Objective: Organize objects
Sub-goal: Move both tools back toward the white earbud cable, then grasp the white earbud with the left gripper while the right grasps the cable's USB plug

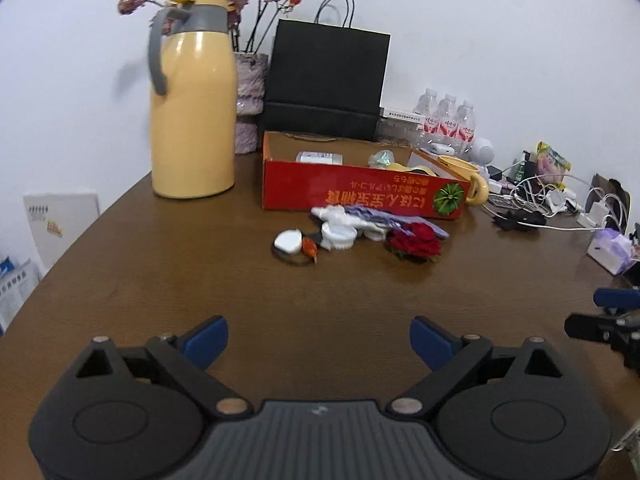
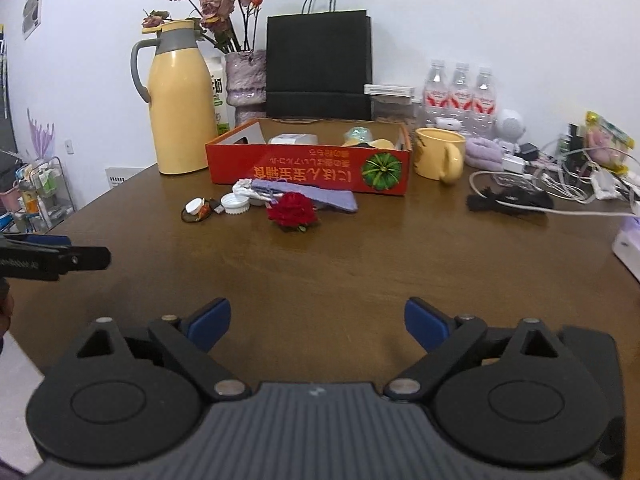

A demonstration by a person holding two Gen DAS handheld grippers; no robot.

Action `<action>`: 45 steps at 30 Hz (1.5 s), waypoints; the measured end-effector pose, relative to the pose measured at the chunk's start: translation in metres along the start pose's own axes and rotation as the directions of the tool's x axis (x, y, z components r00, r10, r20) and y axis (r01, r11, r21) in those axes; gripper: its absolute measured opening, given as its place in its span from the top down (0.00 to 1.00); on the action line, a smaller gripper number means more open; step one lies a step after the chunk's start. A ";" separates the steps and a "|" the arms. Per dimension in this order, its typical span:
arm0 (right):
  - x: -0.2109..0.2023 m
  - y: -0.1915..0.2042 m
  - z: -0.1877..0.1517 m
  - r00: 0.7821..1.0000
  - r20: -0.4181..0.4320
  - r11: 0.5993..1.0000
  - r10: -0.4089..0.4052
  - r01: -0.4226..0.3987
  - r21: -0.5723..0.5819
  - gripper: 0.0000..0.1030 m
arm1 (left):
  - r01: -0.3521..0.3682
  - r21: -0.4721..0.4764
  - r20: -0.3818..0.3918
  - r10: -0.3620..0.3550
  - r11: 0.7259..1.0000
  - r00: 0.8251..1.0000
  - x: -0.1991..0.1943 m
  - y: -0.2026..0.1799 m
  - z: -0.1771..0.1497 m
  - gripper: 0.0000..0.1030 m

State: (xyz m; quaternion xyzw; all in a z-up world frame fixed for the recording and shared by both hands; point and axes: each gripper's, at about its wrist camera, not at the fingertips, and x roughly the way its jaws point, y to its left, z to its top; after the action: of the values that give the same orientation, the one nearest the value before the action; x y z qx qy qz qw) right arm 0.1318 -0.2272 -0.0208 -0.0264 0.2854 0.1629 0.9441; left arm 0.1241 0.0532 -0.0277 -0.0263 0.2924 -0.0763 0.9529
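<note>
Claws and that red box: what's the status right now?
Left claw open, empty. Right claw open, empty. Red rose and small items lie loose before red box. Path clear.

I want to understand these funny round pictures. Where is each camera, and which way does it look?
Left wrist: sits on the left gripper, faces the red box; the right gripper pokes in at right.
Right wrist: sits on the right gripper, faces the same box; the left gripper's tip shows at left.
Both share the yellow jug and the red flower.
</note>
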 end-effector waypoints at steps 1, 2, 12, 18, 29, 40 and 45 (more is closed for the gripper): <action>0.012 -0.001 0.006 1.000 -0.002 1.000 0.006 -0.006 0.007 0.13 | -0.012 0.011 -0.009 0.012 1.000 1.000 0.011 0.000 0.006 0.11; 0.023 -0.001 0.011 1.000 -0.007 1.000 0.010 -0.010 0.008 0.17 | -0.015 0.027 -0.010 0.015 1.000 1.000 0.024 0.002 0.013 0.13; 0.132 0.013 0.063 0.999 -0.017 0.996 0.050 -0.051 -0.071 0.38 | 0.077 0.084 -0.051 -0.073 0.993 0.996 0.130 0.033 0.067 0.44; 0.148 0.040 0.067 0.981 -0.042 0.973 0.190 -0.194 -0.126 0.54 | 0.135 0.012 -0.102 -0.133 0.991 0.986 0.156 0.051 0.069 0.60; 0.180 0.090 0.074 0.958 -0.079 0.941 0.275 -0.285 -0.181 0.69 | 0.183 -0.075 -0.053 -0.187 0.980 0.981 0.142 0.064 0.070 0.92; 0.200 0.109 0.066 0.957 -0.108 0.919 0.271 -0.290 -0.266 0.80 | 0.143 0.010 -0.067 -0.142 0.990 0.988 0.141 0.055 0.055 0.60; 0.188 0.104 0.066 0.958 -0.084 0.921 0.273 -0.286 -0.266 0.80 | 0.185 -0.022 -0.078 -0.186 0.983 0.980 0.147 0.057 0.060 0.62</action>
State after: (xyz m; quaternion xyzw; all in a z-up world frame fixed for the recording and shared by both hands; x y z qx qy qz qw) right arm 0.2810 -0.0639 -0.0640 -0.1201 0.2820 0.3333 0.8916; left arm 0.2853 0.0866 -0.0650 -0.0572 0.3268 -0.1635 0.9291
